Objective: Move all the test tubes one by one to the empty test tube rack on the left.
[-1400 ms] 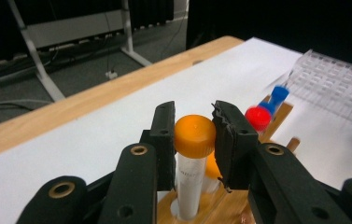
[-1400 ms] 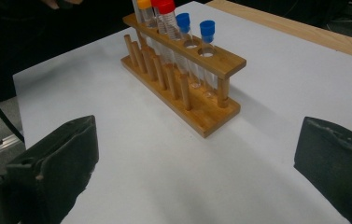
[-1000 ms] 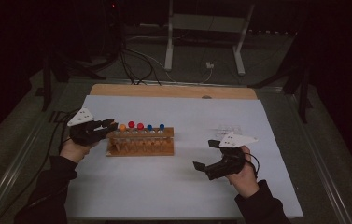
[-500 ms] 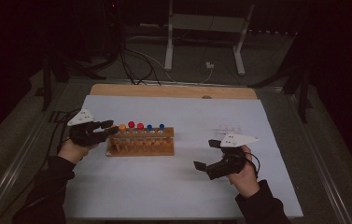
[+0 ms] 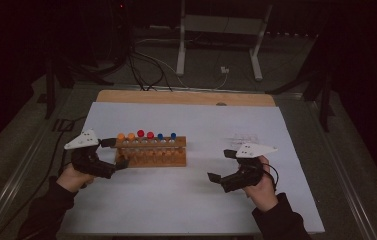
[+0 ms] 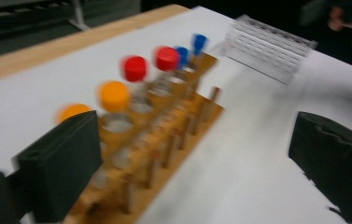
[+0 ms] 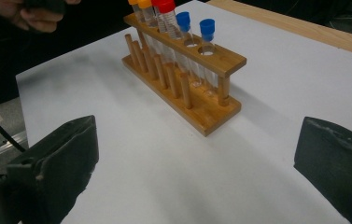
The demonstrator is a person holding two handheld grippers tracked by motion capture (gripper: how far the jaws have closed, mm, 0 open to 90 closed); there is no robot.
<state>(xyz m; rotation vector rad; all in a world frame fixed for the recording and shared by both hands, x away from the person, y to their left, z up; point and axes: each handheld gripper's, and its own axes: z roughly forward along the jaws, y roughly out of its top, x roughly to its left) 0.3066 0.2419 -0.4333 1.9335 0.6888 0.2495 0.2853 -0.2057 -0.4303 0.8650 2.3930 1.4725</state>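
A wooden rack (image 5: pixel 151 154) stands on the white sheet and holds several capped tubes: two orange (image 5: pixel 126 136), two red (image 5: pixel 145 134) and two blue (image 5: pixel 166 136). My left gripper (image 5: pixel 115 154) is at the rack's left end. Its jaws have just been opening and now stand wide, pressing on nothing. In the left gripper view the left gripper (image 6: pixel 197 168) straddles the rack (image 6: pixel 164 140), and the end orange tube (image 6: pixel 73 112) sits beside its left jaw. My right gripper (image 5: pixel 220 165) hovers open to the right of the rack. From the right gripper view, the right gripper (image 7: pixel 192 168) faces the rack (image 7: pixel 183 79) over bare sheet.
A clear plastic tray (image 5: pixel 243 137) lies on the sheet behind the right hand; the same clear tray (image 6: pixel 267 46) appears past the rack. A wooden table edge (image 5: pixel 186 97) borders the sheet's far side. Cables and stand legs (image 5: pixel 216 45) cover the dark floor beyond.
The left gripper was shut at the orange-capped tube on the rack's left end; it has opened wide and drawn back a little to the left. The right hand has stayed put.
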